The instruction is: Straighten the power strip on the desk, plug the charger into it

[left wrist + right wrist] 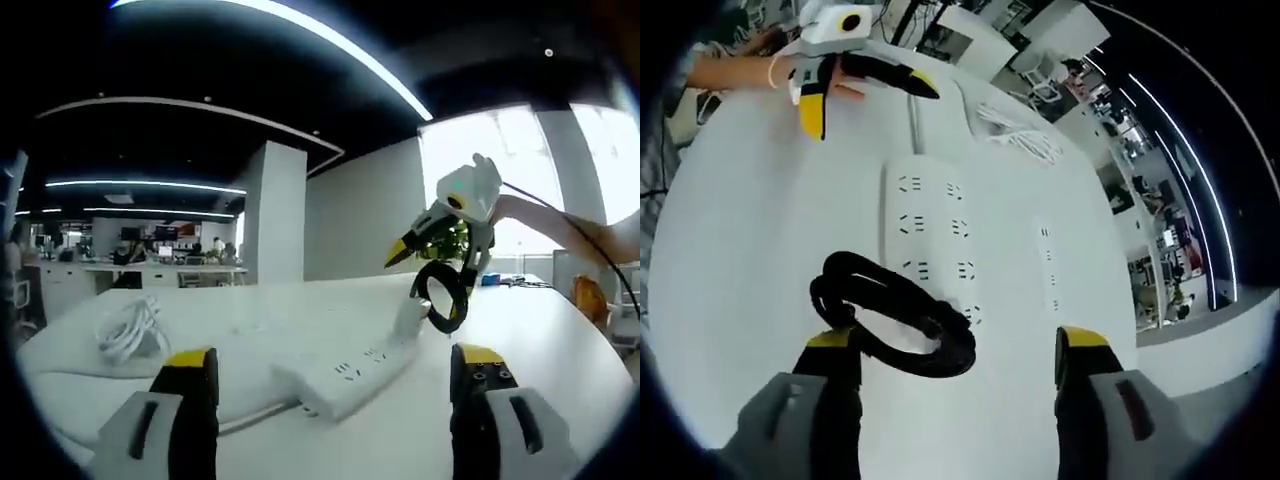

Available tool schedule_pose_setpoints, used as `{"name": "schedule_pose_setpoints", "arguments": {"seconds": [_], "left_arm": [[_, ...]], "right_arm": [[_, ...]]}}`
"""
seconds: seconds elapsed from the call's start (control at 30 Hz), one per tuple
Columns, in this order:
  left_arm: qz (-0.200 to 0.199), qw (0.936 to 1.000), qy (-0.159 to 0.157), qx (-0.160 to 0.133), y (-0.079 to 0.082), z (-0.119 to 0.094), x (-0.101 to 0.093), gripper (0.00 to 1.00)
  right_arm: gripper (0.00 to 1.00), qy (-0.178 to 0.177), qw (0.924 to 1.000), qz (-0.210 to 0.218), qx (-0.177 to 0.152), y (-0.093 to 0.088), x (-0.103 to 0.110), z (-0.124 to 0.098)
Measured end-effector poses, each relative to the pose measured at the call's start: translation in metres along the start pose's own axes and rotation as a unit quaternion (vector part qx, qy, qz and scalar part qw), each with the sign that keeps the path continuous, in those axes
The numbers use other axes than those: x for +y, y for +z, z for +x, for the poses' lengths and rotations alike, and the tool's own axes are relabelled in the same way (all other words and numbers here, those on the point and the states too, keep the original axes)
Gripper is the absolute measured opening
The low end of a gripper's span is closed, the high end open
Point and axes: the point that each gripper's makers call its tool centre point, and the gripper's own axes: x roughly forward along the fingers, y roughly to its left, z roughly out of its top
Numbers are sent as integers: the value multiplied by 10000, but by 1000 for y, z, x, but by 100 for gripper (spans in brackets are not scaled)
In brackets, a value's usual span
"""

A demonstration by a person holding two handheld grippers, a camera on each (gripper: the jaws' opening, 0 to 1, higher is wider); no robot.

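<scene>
My left gripper [335, 375] hovers with its fingers apart over the white worktop [560, 340], the white power strip [350, 375] lying flat just ahead. My right gripper [958, 350] hangs above the strip with a black coiled cable [890, 320] at its left finger; whether those fingers pinch it I cannot tell. A bundled white cord [128, 330] rests farther off.
</scene>
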Motion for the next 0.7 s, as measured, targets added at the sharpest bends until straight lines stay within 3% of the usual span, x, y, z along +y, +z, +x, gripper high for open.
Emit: {"name": "schedule_pose_setpoints", "arguments": {"seconds": [0.2, 0.5, 0.6, 0.7], "left_arm": [[-4, 10000, -9, 1, 0, 0, 0, 99], [15, 10000, -24, 13, -2, 0, -2, 99], [12, 10000, -24, 8, -1, 0, -2, 99], [-6, 10000, -43, -13, -1, 0, -3, 99]], "right_arm": [[99, -285, 9984, 190, -449, 1, -5, -11], [100, -393, 9935, 430, -978, 2, -1, -28], [100, -458, 9878, 642, -1344, 7, -1, -35], [100, -333, 9757, 988, -1925, 15, 5, -43]]}}
